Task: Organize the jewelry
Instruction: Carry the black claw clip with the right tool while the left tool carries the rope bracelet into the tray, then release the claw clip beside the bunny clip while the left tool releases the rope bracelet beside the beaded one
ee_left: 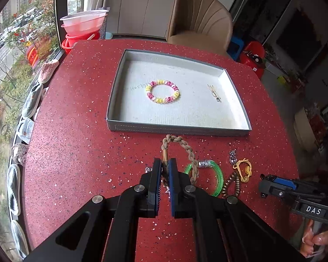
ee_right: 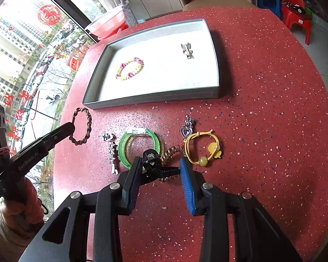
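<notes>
My left gripper (ee_left: 165, 166) is shut on a brown braided bracelet (ee_left: 181, 150) and holds it above the red table, in front of the grey tray (ee_left: 177, 128); it also shows in the right wrist view (ee_right: 81, 126). The tray holds a pink-yellow bead bracelet (ee_left: 163, 91) and a metal hair clip (ee_left: 214, 92). My right gripper (ee_right: 159, 168) is open over a black claw clip (ee_right: 155, 166) on the table. Beside it lie a green bangle (ee_right: 140, 146), a coiled brown hair tie (ee_right: 171, 152), a yellow cord bracelet (ee_right: 202, 148), a silver heart pendant (ee_right: 187, 128) and a silver charm (ee_right: 111, 150).
The red speckled table (ee_right: 262, 109) is round, with its edge close on the left and right. A tan chair (ee_left: 199, 19) stands behind the table. Red buckets with basins (ee_left: 83, 30) stand by the window. Slippers (ee_left: 30, 100) line the window sill on the left.
</notes>
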Action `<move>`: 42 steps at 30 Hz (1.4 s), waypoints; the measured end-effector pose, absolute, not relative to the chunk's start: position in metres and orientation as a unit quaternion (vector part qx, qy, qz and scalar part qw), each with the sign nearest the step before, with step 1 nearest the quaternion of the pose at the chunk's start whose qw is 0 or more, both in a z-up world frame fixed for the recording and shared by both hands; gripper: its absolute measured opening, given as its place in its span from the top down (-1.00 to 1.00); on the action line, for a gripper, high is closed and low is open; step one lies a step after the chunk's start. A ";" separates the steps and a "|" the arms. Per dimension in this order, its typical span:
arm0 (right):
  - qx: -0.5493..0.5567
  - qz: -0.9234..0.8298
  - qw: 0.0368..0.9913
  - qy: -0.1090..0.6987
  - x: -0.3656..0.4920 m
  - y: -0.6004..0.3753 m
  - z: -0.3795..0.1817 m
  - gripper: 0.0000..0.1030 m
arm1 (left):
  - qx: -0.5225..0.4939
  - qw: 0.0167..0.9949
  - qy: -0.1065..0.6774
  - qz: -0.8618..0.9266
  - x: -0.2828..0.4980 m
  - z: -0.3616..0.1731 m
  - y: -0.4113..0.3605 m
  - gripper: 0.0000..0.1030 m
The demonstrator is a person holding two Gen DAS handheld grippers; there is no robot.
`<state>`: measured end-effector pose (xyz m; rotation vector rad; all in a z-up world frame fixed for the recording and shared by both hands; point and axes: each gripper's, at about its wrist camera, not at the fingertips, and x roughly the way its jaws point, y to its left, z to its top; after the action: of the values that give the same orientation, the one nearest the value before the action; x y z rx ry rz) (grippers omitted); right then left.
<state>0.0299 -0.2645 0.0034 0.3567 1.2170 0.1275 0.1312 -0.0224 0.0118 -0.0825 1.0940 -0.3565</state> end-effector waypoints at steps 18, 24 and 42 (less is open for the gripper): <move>0.160 0.065 0.810 0.560 0.140 -0.275 -0.004 0.26 | -0.023 0.842 0.520 -0.139 0.224 -0.010 -0.050 0.51; 0.156 0.058 0.796 0.582 0.172 -0.280 -0.030 0.26 | -0.002 0.831 0.542 -0.124 0.249 -0.032 -0.060 0.51; 0.119 0.021 0.796 0.593 0.224 -0.302 -0.060 0.24 | 0.038 0.827 0.558 -0.058 0.295 -0.071 -0.073 0.51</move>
<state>0.2236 -0.3022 -0.0601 0.2554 1.2733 0.0453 0.2950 -0.0730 -0.0712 0.0812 1.1849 -0.1233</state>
